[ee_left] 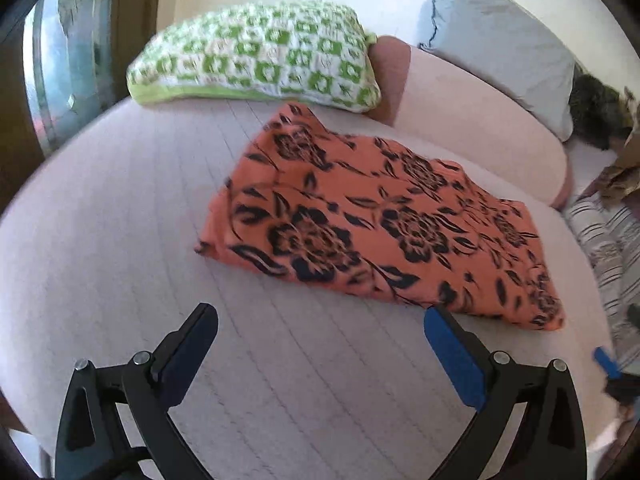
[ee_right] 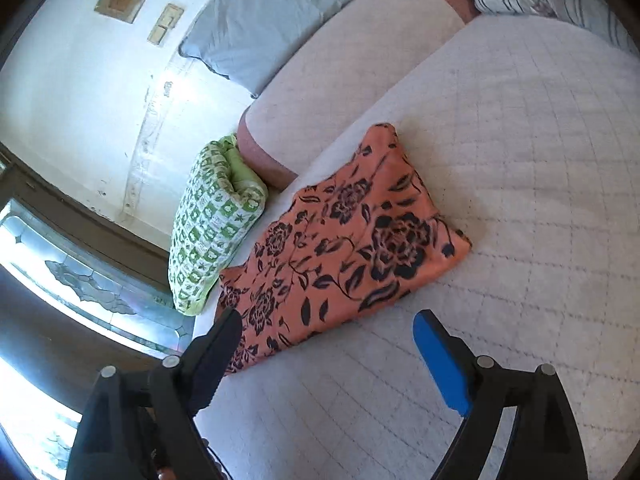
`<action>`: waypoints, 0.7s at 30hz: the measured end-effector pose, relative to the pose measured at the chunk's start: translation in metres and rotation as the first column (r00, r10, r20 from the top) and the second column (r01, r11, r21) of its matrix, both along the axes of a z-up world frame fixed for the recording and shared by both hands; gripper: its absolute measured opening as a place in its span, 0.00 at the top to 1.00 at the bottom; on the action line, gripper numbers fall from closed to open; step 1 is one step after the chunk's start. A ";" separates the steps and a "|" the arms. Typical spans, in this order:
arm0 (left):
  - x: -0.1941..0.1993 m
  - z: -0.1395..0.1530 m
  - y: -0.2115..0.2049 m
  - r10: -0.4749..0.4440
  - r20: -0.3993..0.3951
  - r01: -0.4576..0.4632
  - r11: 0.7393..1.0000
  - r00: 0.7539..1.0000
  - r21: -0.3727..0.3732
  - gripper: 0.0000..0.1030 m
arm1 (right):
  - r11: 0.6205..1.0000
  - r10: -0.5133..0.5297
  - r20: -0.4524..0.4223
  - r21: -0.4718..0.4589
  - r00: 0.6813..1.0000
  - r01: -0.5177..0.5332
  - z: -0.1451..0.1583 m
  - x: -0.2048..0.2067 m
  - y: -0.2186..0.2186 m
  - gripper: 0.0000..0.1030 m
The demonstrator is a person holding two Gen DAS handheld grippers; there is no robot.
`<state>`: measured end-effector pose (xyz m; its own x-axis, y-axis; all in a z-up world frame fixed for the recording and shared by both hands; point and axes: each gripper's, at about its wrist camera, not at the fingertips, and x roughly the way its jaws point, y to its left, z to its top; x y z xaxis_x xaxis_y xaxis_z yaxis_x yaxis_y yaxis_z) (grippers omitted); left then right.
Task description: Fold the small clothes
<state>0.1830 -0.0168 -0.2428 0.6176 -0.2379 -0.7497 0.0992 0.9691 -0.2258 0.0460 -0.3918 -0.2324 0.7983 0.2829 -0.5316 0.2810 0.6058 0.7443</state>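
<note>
An orange cloth with a black flower print point(ee_left: 372, 224) lies folded flat on the pale quilted bed point(ee_left: 120, 220). It also shows in the right wrist view point(ee_right: 344, 248). My left gripper point(ee_left: 320, 316) is open and empty, above the bed just in front of the cloth's near edge. My right gripper point(ee_right: 328, 324) is open and empty, with its left finger over the cloth's near corner. A blue fingertip of the right gripper point(ee_left: 604, 360) shows at the right edge of the left wrist view.
A green and white patterned pillow point(ee_left: 256, 56) lies behind the cloth. A long pale bolster point(ee_left: 476, 120) and a grey pillow point(ee_left: 504, 44) lie along the wall. A striped pillow point(ee_left: 600, 240) lies at the right. A window point(ee_right: 80, 280) is at the left.
</note>
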 end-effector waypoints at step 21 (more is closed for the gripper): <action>0.074 -0.043 0.031 0.064 -0.220 -0.151 0.900 0.974 -0.410 0.01 | 0.947 0.063 -0.162 0.322 0.985 -0.007 -0.085 0.091 0.024 0.13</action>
